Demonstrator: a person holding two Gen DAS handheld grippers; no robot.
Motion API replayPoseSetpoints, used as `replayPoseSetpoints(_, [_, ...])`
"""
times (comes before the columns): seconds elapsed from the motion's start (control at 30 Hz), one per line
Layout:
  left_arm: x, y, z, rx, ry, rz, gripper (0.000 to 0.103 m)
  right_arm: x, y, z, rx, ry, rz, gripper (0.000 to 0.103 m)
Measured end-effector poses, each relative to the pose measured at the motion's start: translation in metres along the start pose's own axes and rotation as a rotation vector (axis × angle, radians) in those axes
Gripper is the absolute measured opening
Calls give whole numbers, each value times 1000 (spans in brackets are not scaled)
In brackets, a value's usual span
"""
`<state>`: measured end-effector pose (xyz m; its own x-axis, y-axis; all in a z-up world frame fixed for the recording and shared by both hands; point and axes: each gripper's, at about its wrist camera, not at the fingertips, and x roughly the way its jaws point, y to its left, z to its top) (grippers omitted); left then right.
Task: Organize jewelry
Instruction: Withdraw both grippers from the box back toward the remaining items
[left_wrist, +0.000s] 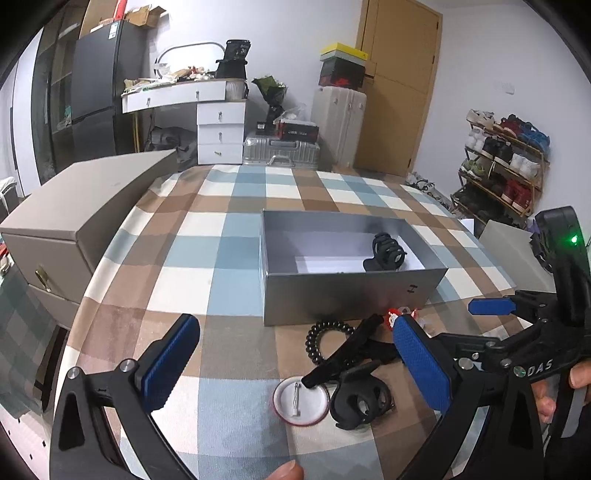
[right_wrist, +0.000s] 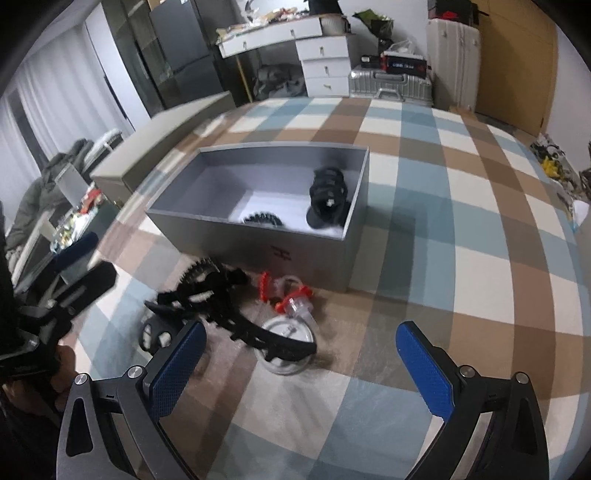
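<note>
Both your grippers sit wide open over the checked tablecloth (left_wrist: 207, 236), nothing held. The left gripper (left_wrist: 295, 373) frames the pile: a round pin badge (left_wrist: 301, 402) lying face down, a black claw clip (left_wrist: 360, 404) just right of it, a long black hair clip (left_wrist: 343, 350) lying across both, and a black coil hair tie (left_wrist: 325, 341) behind. The red-and-clear trinkets (right_wrist: 288, 295) sit close against the front wall of the grey box (left_wrist: 351, 295).

Inside that box, one black claw clip (right_wrist: 327, 197) already rests near the right wall, and in the right wrist view something dark and toothed shows just behind the front wall, too blurred to name.

Your right gripper (right_wrist: 299, 362) hovers near the badge and the long clip's end. My read: the long clip is the sensible next pick, since it overlaps the others. Come down along its length, set the pads across its narrow middle, and lift straight up so its teeth don't drag the coil tie or flip the badge. Hold the left gripper apart from the right; they sit crowded at the pile. Carry it clear over the front wall before you let go.
</note>
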<state>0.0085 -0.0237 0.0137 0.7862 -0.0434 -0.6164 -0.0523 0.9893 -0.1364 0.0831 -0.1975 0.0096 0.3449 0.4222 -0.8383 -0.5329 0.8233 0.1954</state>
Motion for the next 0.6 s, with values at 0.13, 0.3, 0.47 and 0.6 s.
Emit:
replayPoseSetpoints(0.13, [1, -1, -4, 7, 23, -8, 102, 6, 1, -4, -12, 25, -1, 103])
replayPoseSetpoints(0.3, [1, 2, -8, -7, 28, -19, 102, 10, -1, -15, -16, 53, 30, 103])
replayPoseSetpoints(0.47, [-1, -3, -8, 20, 26, -31, 102, 15, -1, -16, -12, 62, 7, 103])
replayPoseSetpoints(0.6, [-4, -10, -10, 71, 15, -15, 102, 17, 4, -16, -30, 58, 14, 103])
